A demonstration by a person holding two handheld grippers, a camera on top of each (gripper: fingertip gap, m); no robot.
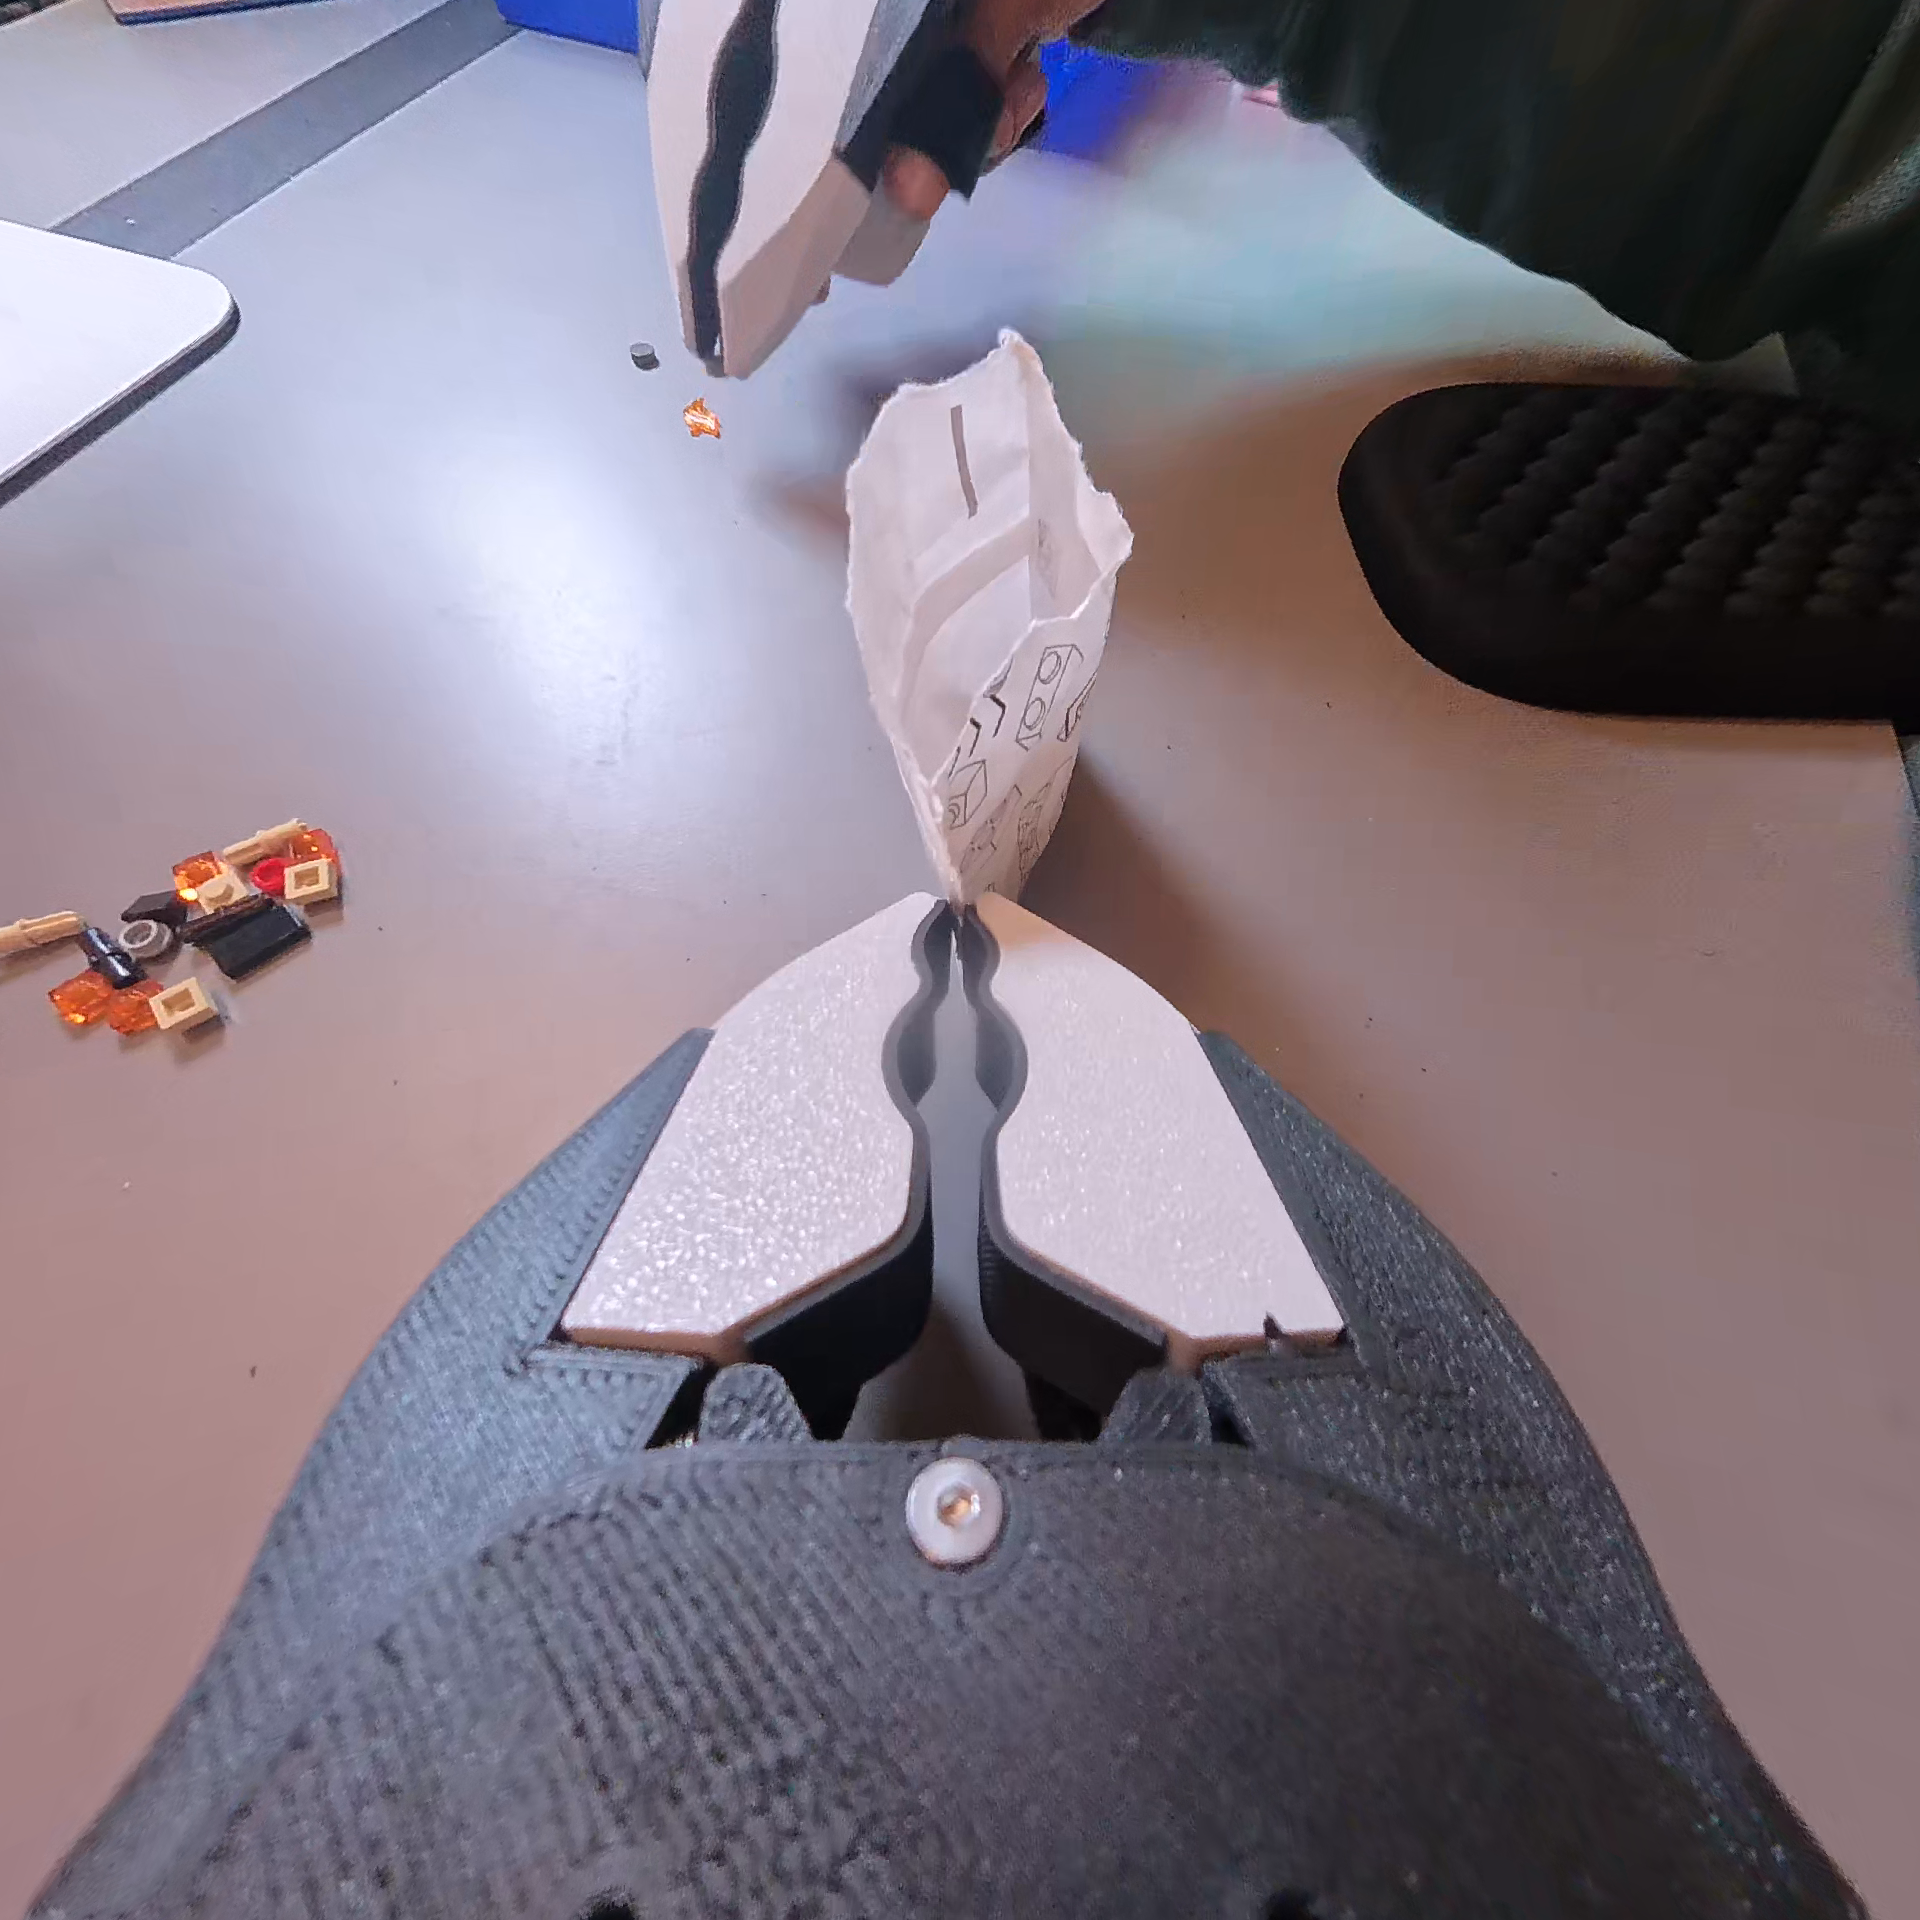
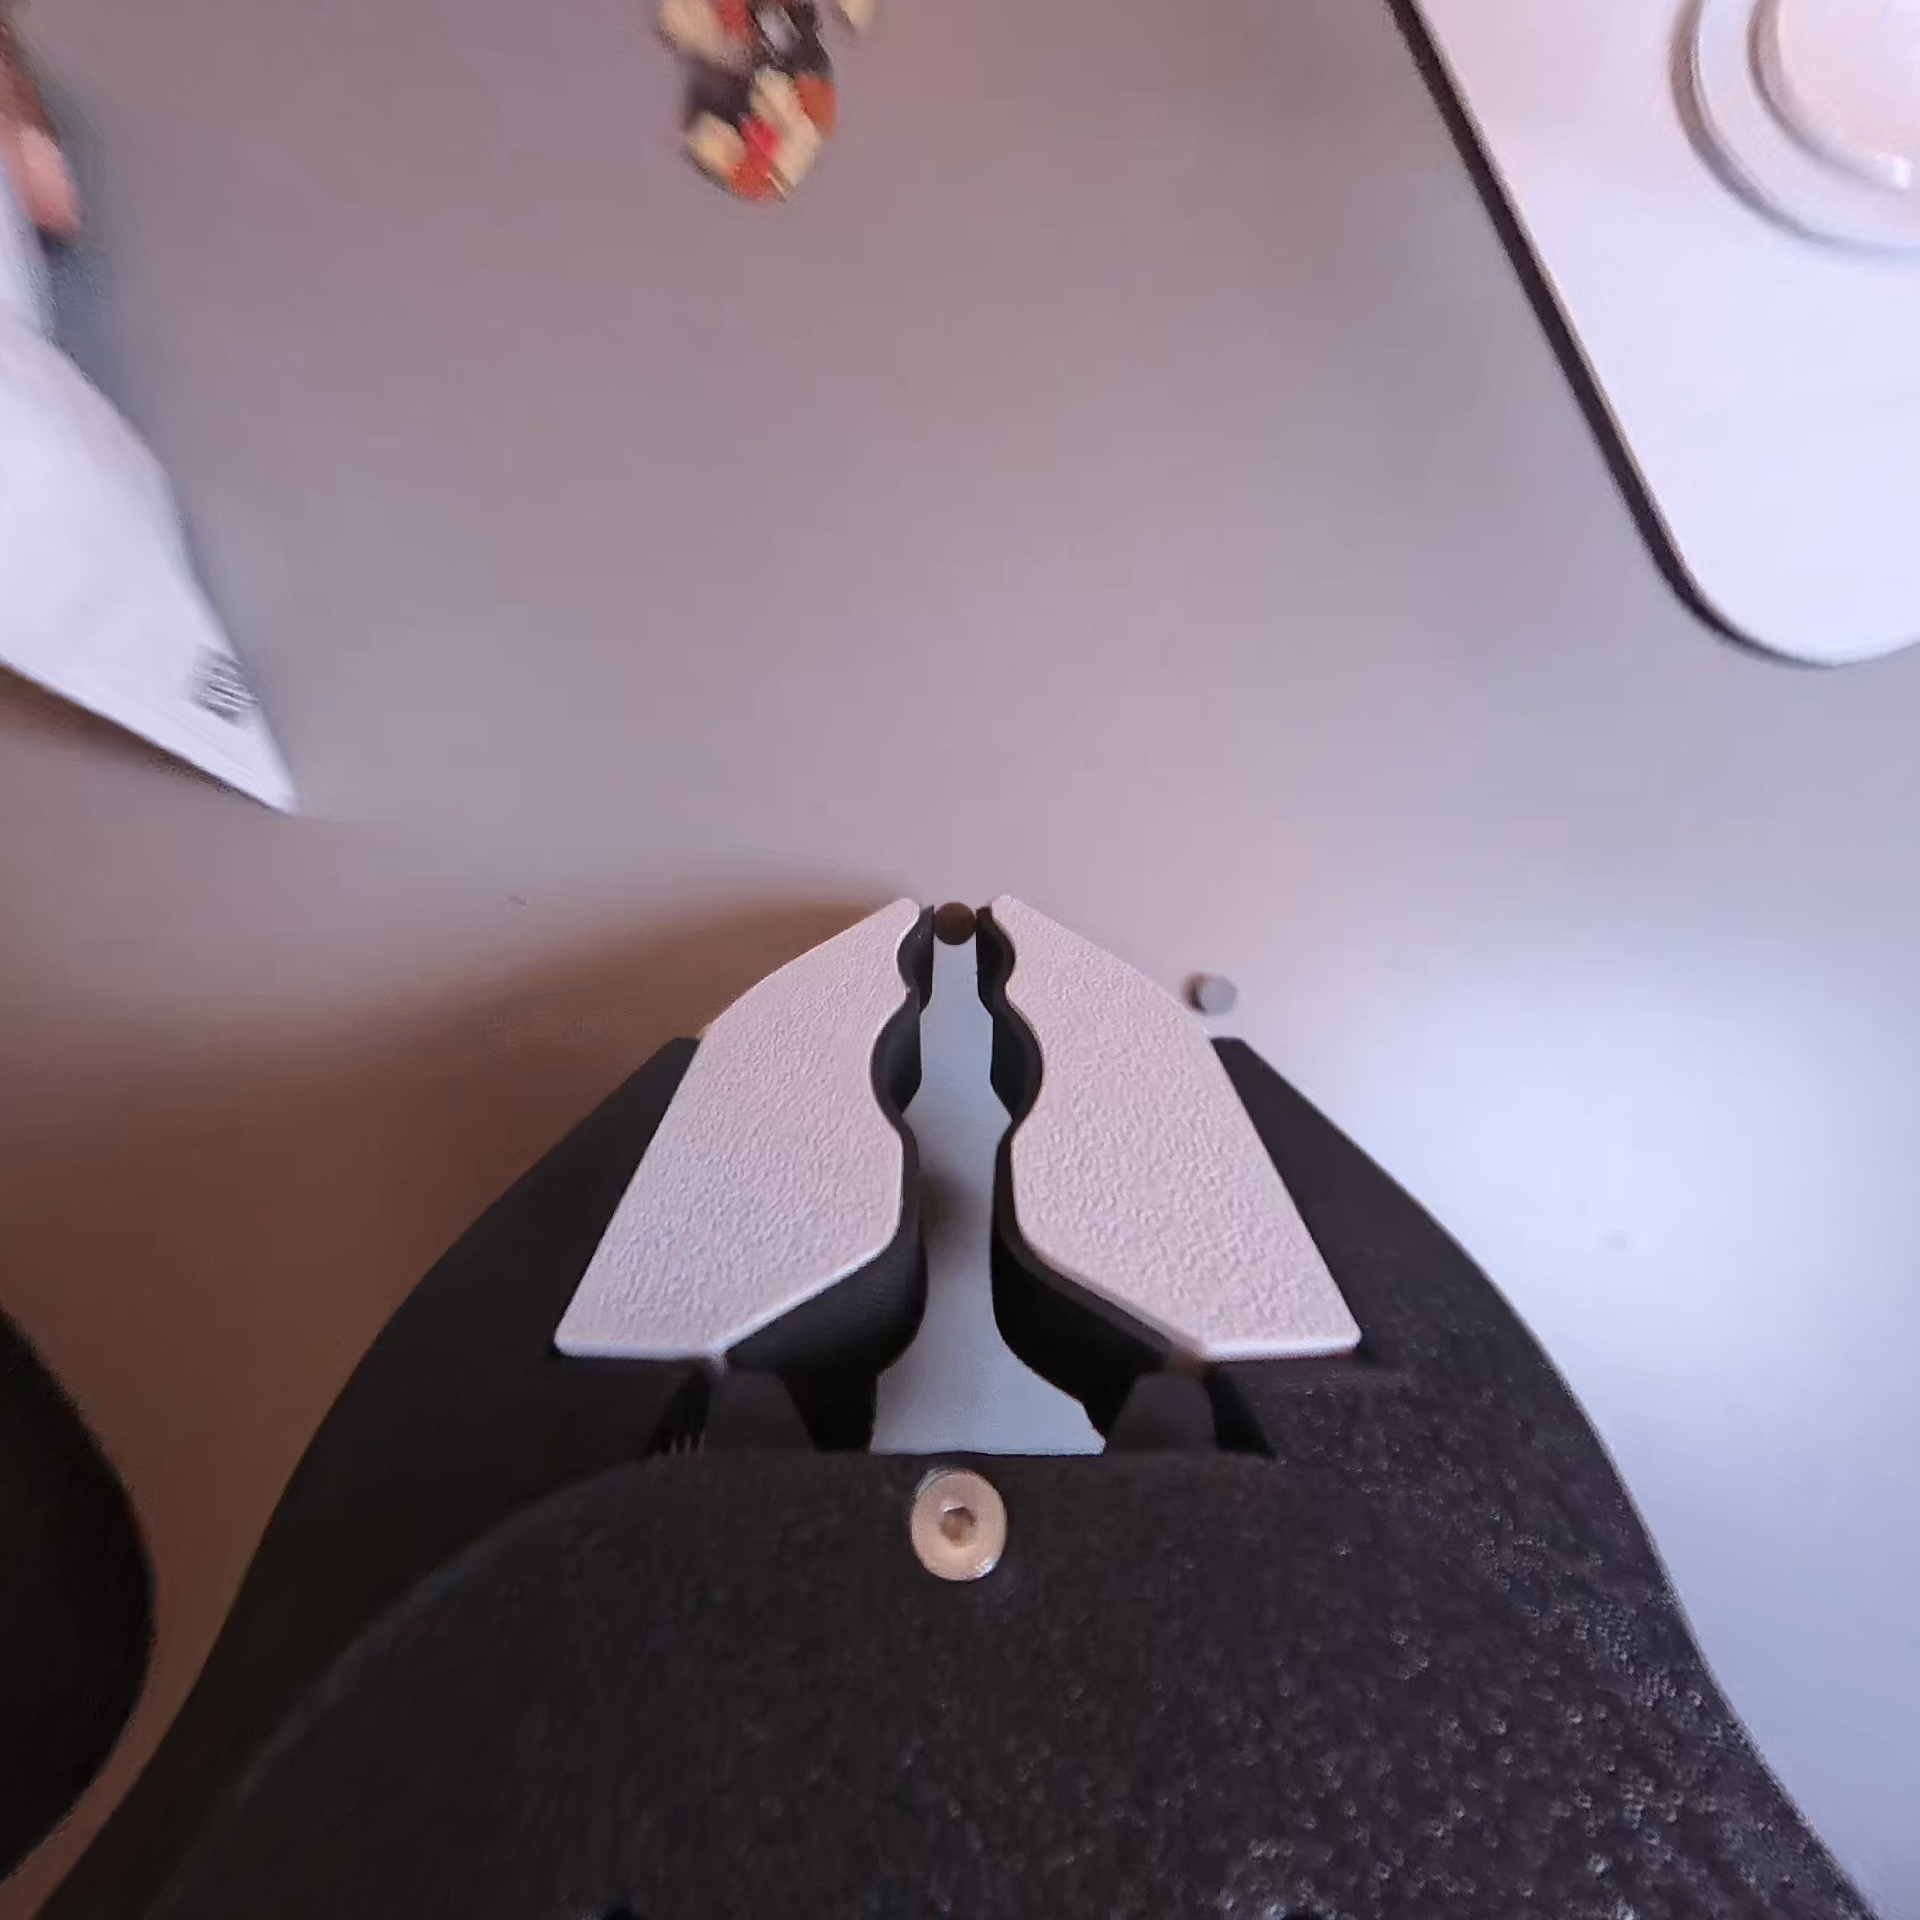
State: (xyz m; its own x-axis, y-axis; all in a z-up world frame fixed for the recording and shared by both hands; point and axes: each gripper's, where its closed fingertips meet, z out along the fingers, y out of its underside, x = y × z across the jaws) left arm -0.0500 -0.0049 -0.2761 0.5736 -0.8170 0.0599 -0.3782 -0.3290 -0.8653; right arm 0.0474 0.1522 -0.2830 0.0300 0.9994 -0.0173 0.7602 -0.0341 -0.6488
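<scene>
The left tool (image 1: 958,914) pinches a torn white paper bag (image 1: 987,623) above the bench (image 1: 1351,987), while the right tool (image 2: 956,920) grips a small dark round piece (image 2: 954,921).

A smooth grey table (image 1: 520,623) — softly lit, a black mesh chair (image 1: 1662,551) beside it.

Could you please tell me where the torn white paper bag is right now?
In the left wrist view's centre, the paper bag stands up from the left gripper, pinched by its bottom corner.

I see the torn paper bag (image 1: 987,623) ahead of my left gripper (image 1: 958,906), small bricks (image 1: 197,925) to its left. A tiny round piece (image 2: 954,921) sits between my right gripper (image 2: 956,914) tips, a stud (image 2: 1210,992) just right.
</scene>
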